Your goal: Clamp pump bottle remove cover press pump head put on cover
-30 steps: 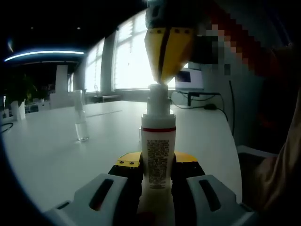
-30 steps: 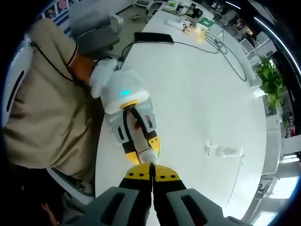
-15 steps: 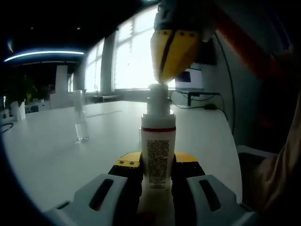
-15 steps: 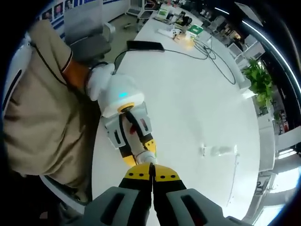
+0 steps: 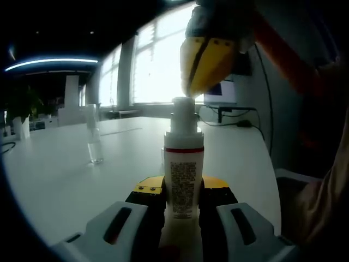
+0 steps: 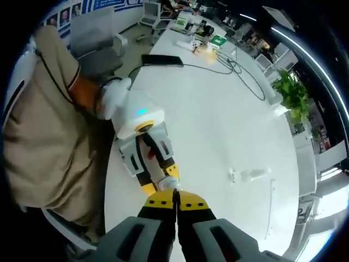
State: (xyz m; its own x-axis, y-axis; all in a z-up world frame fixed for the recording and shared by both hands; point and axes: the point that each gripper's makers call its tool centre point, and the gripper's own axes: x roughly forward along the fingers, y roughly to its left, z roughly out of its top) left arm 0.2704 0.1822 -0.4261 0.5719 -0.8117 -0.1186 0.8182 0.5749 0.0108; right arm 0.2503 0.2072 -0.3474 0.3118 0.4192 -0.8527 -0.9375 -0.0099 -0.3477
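At lower centre of the left gripper view, the left hand-held gripper is clamped on the body of the upright pump bottle above the white worktop. The right hand-held gripper, jaws together, hangs just above the pump head; the clear cover stands at left. The bottle looks light, stiff and smooth, likely slippery, so the mid-body grip suits it.
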